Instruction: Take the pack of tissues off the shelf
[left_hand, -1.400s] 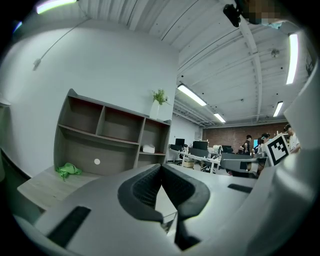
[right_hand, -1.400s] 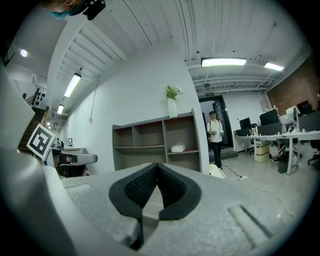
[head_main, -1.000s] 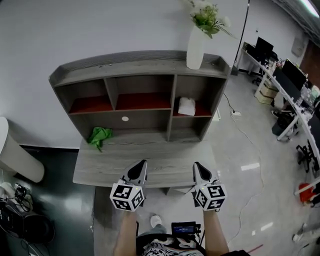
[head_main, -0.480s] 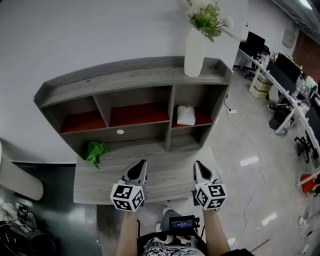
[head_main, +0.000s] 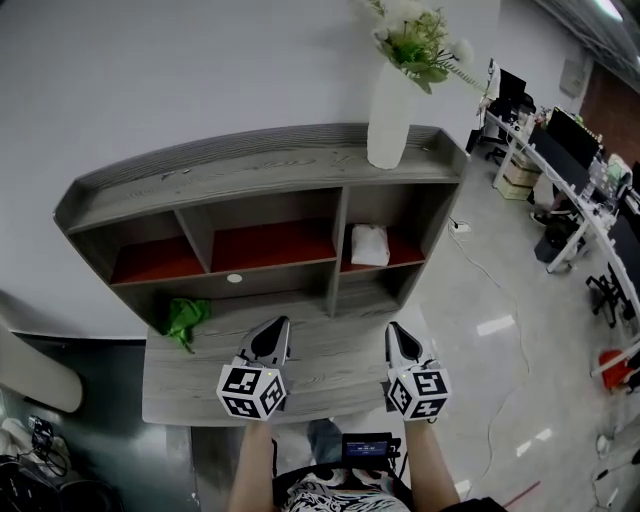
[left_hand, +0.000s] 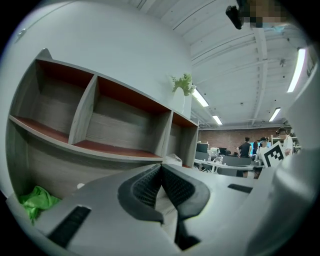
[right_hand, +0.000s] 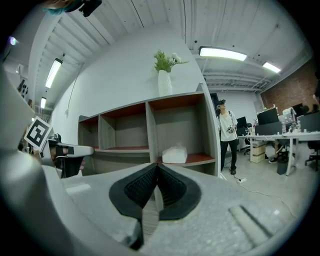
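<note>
Since we have stepped nearer, the shelf (head_main: 260, 165) looms larger. The pack of tissues (head_main: 370, 245) lies untouched in its upper right compartment, an easier reach now. Our left gripper (head_main: 274, 338) and right gripper (head_main: 400, 338), both pressed together and empty, hover over the counter (head_main: 190, 385).

The left gripper (head_main: 274, 334) and the right gripper (head_main: 399, 337) are held side by side in front of the body, apart from each other, at about the same height. Both point forward. On each gripper the jaws are closed tip to tip with nothing between them. Each marker cube (head_main: 252, 390) faces the person. The bare forearms (head_main: 251, 468) extend from below.
</note>
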